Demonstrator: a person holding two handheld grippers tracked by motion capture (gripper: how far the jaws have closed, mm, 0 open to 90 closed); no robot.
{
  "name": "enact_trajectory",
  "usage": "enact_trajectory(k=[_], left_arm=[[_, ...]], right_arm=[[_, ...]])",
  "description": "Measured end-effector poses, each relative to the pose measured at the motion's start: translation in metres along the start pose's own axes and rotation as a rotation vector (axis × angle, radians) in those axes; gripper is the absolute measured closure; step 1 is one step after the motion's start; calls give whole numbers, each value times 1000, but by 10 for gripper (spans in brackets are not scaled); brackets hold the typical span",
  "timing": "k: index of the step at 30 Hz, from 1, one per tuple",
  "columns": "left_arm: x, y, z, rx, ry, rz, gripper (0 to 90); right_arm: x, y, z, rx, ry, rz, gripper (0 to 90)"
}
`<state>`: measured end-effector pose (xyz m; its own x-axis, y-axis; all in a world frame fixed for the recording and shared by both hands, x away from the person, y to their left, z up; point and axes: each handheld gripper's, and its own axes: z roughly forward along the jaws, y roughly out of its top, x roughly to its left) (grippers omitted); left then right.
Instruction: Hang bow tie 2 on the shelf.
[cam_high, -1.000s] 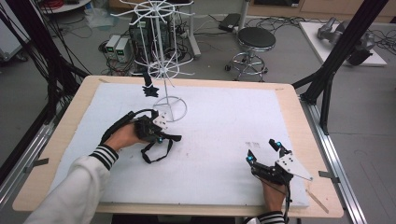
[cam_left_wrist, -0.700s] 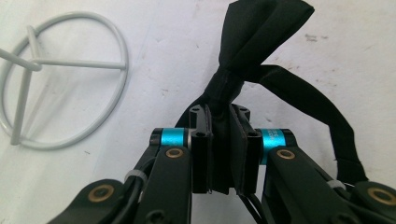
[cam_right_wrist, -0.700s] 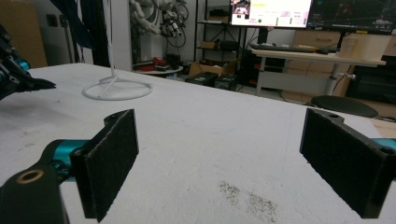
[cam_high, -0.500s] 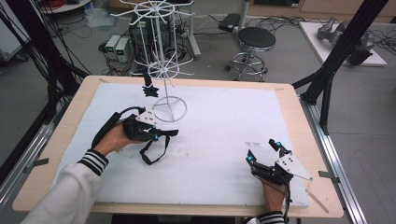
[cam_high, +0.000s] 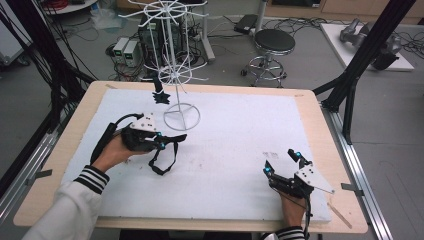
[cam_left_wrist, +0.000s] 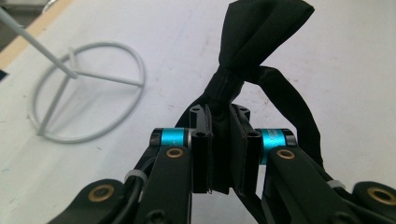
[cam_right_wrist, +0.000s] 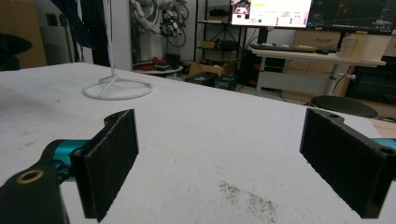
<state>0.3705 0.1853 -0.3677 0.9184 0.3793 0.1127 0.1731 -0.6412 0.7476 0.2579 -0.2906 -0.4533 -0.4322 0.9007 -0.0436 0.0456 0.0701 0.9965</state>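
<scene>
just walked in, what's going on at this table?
A person works with tongs in each hand at a white-topped table. The left tongs are shut on a black bow tie, its strap loop hanging down, held just off the table beside the white wire rack. A small black item already hangs on the rack. The right tongs rest open at the near right, holding nothing.

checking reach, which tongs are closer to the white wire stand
Left. The left tongs, shut on a black bow tie, sit just beside the white wire stand. The right tongs rest open near the table's front right corner.
</scene>
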Motion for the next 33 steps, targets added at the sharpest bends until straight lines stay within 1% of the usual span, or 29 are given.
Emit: enact_trajectory(k=[1, 3, 4, 7, 9, 10, 12, 13, 15, 16, 17, 18, 19, 20, 23, 24, 26, 27, 28, 32, 33], left_arm=[[1, -1, -3, -16, 3, -10, 797], [1, -1, -7, -32, 10, -23, 796], [1, -2, -10, -40, 21, -30, 796], [2, -4, -14, -57, 36, -39, 797], [2, -5, -17, -77, 45, -54, 797], [3, -5, -18, -79, 46, -52, 797], [3, -6, -21, -92, 56, -57, 796], [3, -6, -22, -97, 61, -61, 797], [4, -5, -25, -111, 70, -66, 797], [4, -6, -26, -119, 73, -71, 797], [4, -6, -28, -131, 79, -78, 797], [5, -6, -29, -140, 85, -83, 797], [5, -6, -32, -142, 97, -84, 797], [6, -7, -33, -156, 104, -95, 797], [8, -8, -39, -183, 124, -108, 797], [9, -8, -40, -190, 126, -112, 797], [10, -9, -43, -202, 124, -123, 797], [11, -9, -44, -202, 123, -118, 798], [11, -9, -45, -204, 128, -124, 798], [12, -11, -52, -230, 144, -131, 798], [13, -11, -53, -241, 148, -137, 799]], right_arm=[[0, 0, 0, 0, 0, -1, 110], [0, 0, 0, 0, 0, -1, 109], [0, 0, 0, 0, -1, -2, 109], [0, 0, 0, 0, 0, 0, 109], [1, 0, 0, 0, 0, 2, 109], [0, 0, 0, -4, -2, -6, 110], [1, 0, 0, 0, 0, 3, 110], [0, 0, 0, -5, -3, -6, 109], [1, 0, 0, 1, -1, 3, 109], [0, 0, 0, -5, -3, -7, 109], [1, 0, 0, 0, -1, 3, 110], [1, 0, 0, 0, -1, 3, 109], [0, 0, 0, -4, -2, -6, 110], [0, 0, 0, -4, -2, -5, 110], [0, 0, 0, -5, -3, -6, 109], [1, 0, 0, 0, 0, 4, 110], [0, 0, 0, -5, -3, -6, 110], [1, 0, 0, 0, -1, 4, 110], [0, 0, 0, -5, -3, -6, 110], [0, 0, 0, -4, -3, -6, 109], [1, 0, 0, 1, -1, 3, 110]])
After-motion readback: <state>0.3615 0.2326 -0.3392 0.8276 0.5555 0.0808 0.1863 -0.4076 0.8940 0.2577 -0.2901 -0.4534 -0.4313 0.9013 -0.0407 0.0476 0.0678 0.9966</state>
